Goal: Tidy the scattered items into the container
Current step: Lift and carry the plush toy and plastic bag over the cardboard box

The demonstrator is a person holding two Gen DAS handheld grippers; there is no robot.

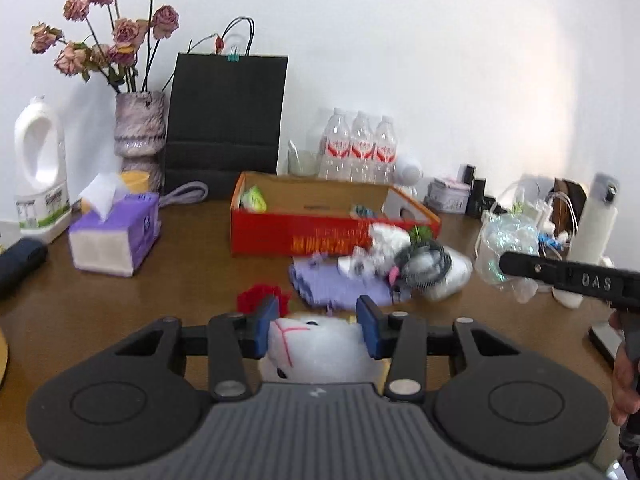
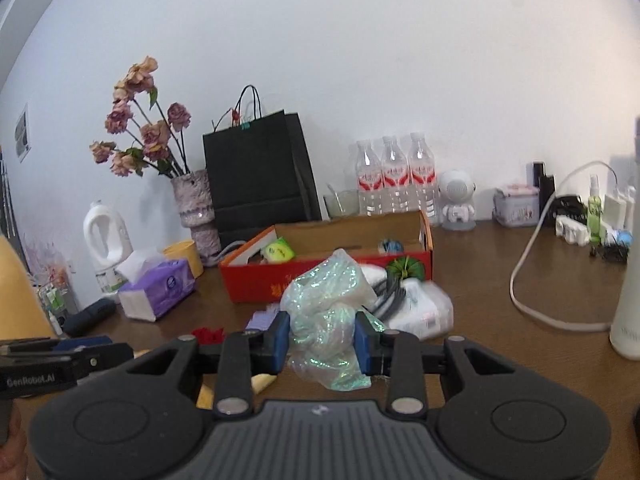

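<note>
The container is a red cardboard box, also in the right wrist view, open-topped with a few small items inside. My left gripper is shut on a white plush toy with a red comb, low over the table. My right gripper is shut on a crumpled iridescent plastic bag, held above the table; the bag also shows in the left wrist view. A purple cloth, a black coiled cable and white wrapped items lie in front of the box.
A purple tissue pack, flower vase, black paper bag, white detergent bottle and three water bottles stand behind the box. A white cable and small items lie at the right on the brown table.
</note>
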